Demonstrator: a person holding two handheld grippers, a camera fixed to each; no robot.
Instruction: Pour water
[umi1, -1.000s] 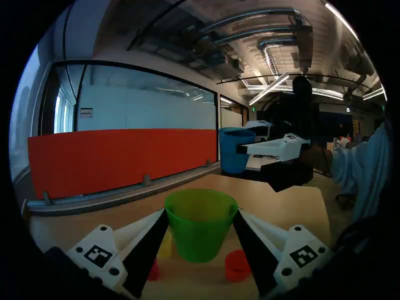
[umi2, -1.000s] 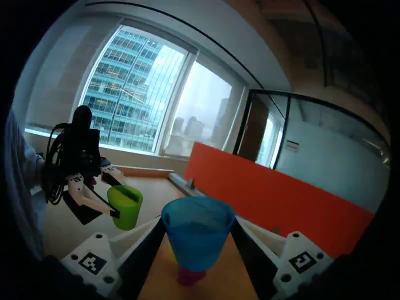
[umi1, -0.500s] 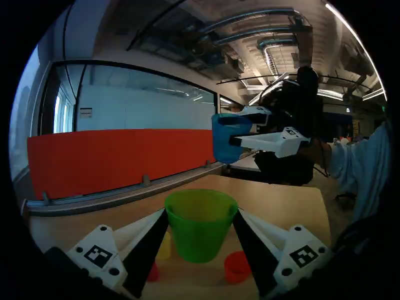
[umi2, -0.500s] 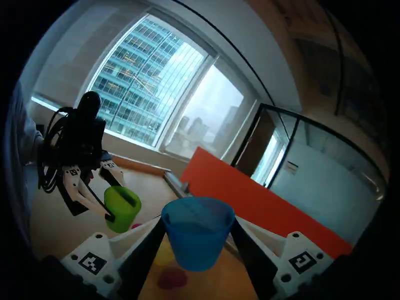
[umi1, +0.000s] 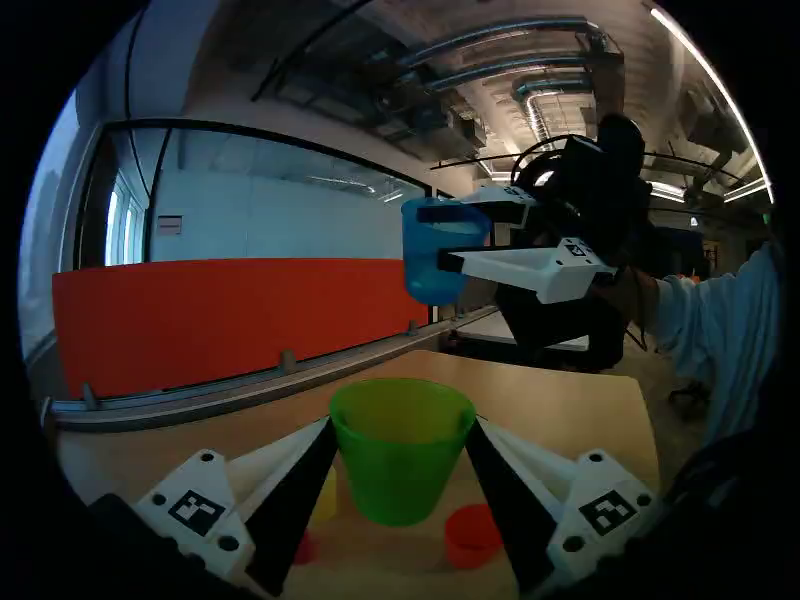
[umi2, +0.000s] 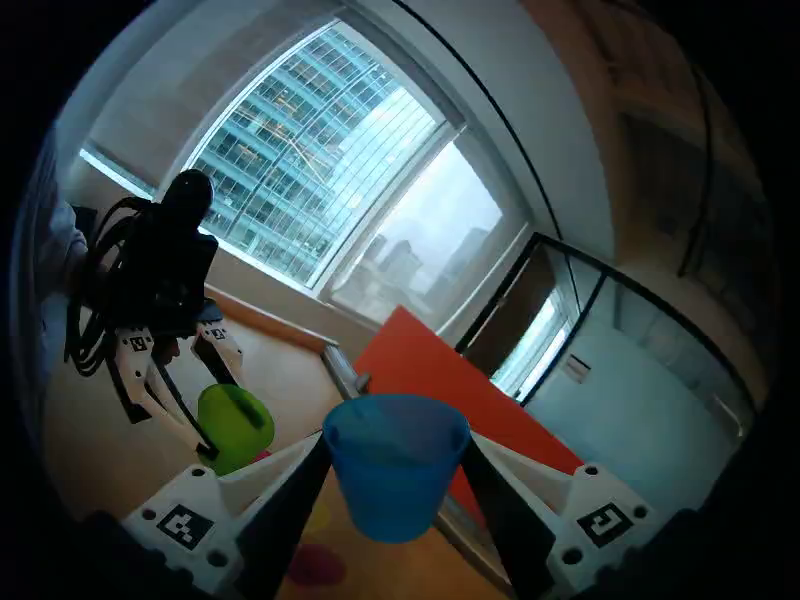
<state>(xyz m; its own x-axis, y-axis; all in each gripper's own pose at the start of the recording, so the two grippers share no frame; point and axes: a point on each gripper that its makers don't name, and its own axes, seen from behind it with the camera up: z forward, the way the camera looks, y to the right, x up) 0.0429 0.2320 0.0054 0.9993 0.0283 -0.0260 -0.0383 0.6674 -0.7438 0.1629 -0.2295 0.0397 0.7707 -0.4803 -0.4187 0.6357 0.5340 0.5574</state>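
Blue cup (umi2: 396, 465) is clamped between both fingers of the right gripper (umi2: 396, 440), one finger on each side wall just under the rim. In the left gripper view it hangs in the air, close to upright, above the far edge of the table (umi1: 570, 400) and higher than the green cup (umi1: 402, 450). Open mouth faces up; can't tell if there is water inside. The two cups are well apart, with open air between them.

Green cup is upright, mouth open, gripped by the left gripper (umi1: 400, 425) with both fingers pressed on its sides near the rim. It sits over the near part of the table; can't tell whether its base touches the top.

Around the green cup's base, toward the near edge: a small red cup (umi1: 470, 533) just right of it, a yellow piece (umi1: 328, 497) just left, and another red bit (umi1: 305, 548) lower left, half hidden by the finger.

Bare wood runs from the green cup out to the far right corner, so there is free room on that side. Along the far left edge runs a grey rail (umi1: 280, 368), with an orange panel (umi1: 240, 315) and glass wall behind it closing that side off.

A light blue sleeve (umi1: 725, 340) reaches in from the right behind the right gripper. In the right gripper view a big window (umi2: 300, 190) stands beyond the table's edge behind the left gripper.
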